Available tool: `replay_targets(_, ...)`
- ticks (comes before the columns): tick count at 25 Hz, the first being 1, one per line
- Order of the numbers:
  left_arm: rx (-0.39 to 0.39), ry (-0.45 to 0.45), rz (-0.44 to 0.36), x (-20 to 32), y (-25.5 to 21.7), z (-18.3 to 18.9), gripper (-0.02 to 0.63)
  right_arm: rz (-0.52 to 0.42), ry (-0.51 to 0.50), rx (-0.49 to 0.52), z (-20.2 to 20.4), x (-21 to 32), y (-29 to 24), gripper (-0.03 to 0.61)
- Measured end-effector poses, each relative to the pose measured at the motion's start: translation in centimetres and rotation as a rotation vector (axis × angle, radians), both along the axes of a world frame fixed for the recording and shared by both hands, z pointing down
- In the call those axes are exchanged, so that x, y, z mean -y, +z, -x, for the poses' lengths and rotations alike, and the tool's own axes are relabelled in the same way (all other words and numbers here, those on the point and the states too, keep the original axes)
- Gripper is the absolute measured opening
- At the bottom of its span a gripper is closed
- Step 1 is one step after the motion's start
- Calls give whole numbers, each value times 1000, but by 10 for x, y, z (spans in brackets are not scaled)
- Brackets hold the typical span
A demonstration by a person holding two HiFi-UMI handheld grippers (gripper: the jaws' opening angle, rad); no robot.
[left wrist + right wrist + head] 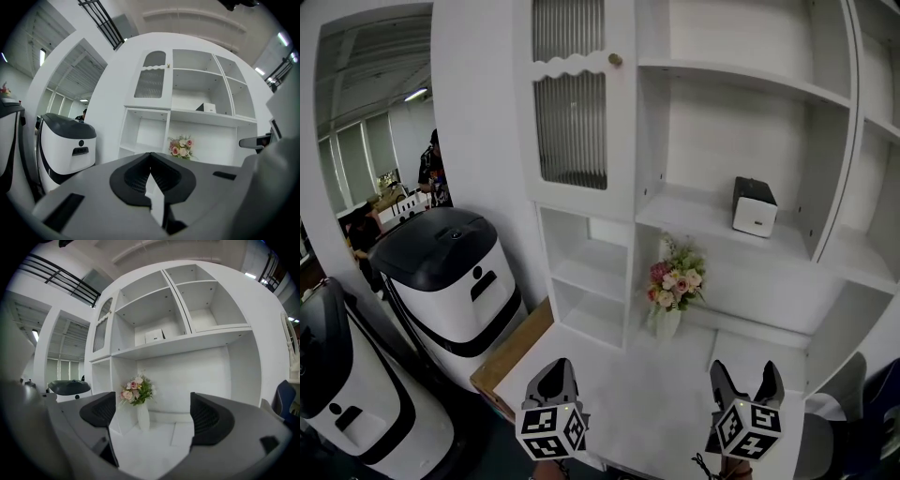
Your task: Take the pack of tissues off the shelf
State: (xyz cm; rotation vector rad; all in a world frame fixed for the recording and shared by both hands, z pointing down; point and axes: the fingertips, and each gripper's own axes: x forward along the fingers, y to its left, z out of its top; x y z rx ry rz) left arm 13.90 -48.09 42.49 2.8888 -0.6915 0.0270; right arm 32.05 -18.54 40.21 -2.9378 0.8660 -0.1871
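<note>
The pack of tissues (754,206) is a white box with a dark end, resting on the middle shelf (694,221) of the white unit; it shows small in the left gripper view (208,108) and the right gripper view (154,335). My left gripper (555,380) is low over the counter, far below the pack, its jaws shut with nothing in them (151,174). My right gripper (744,380) hangs at the same height to the right, open and empty (152,412).
A vase of pink and white flowers (673,292) stands on the white counter (628,394) under the shelf. A cabinet door with ribbed glass (572,94) is at upper left. Two white and black machines (450,281) stand left of the unit. A person (431,169) is far behind.
</note>
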Motion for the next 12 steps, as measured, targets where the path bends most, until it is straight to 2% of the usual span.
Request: replay_targets(12,19,3,-14,8,2,-10,14,-11,19,-46,-17,2,-30,502)
